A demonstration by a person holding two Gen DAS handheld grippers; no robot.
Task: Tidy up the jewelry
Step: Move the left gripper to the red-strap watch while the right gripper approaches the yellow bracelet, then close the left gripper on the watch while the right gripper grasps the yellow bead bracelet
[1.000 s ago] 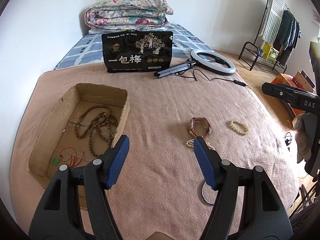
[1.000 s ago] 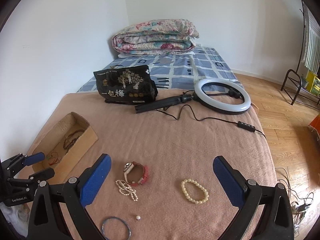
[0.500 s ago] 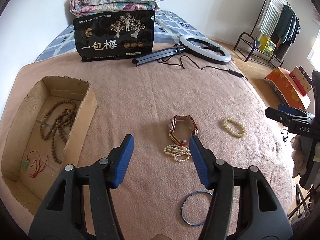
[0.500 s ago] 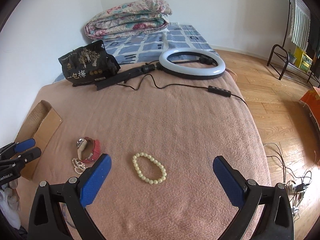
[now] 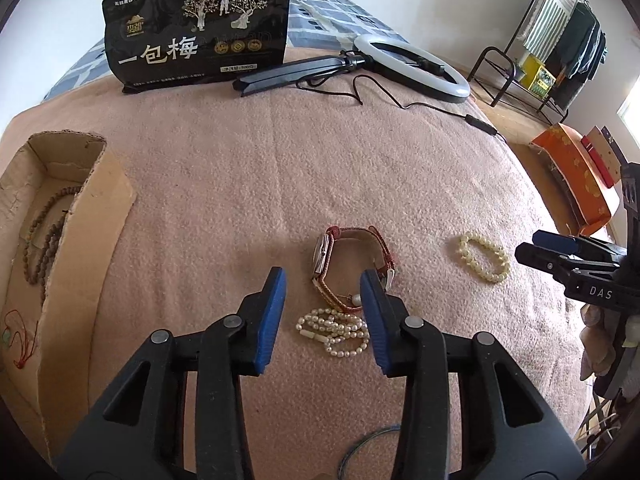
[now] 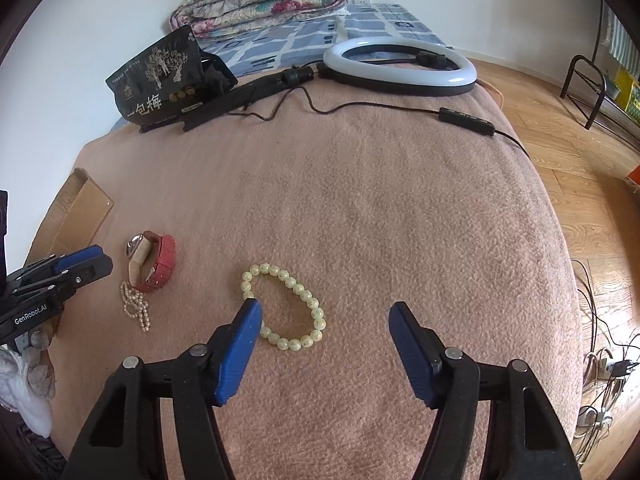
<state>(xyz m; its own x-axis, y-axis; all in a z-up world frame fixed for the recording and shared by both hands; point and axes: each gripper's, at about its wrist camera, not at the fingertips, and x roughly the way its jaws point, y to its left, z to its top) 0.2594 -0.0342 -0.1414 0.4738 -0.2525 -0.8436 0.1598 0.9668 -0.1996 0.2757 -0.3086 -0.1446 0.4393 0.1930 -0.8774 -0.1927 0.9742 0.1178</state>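
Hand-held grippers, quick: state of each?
Left hand-held gripper: open, closing over the pearl strand.
Right hand-held gripper: open, closing over the bead bracelet.

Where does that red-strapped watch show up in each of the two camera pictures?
Left wrist view: the red watch lies at centre, just beyond the left gripper, partly behind its right finger.
Right wrist view: the red watch lies at the left, beside the pearl strand.
Shared landmark: the pale bead bracelet, to the right of the watch in both views.
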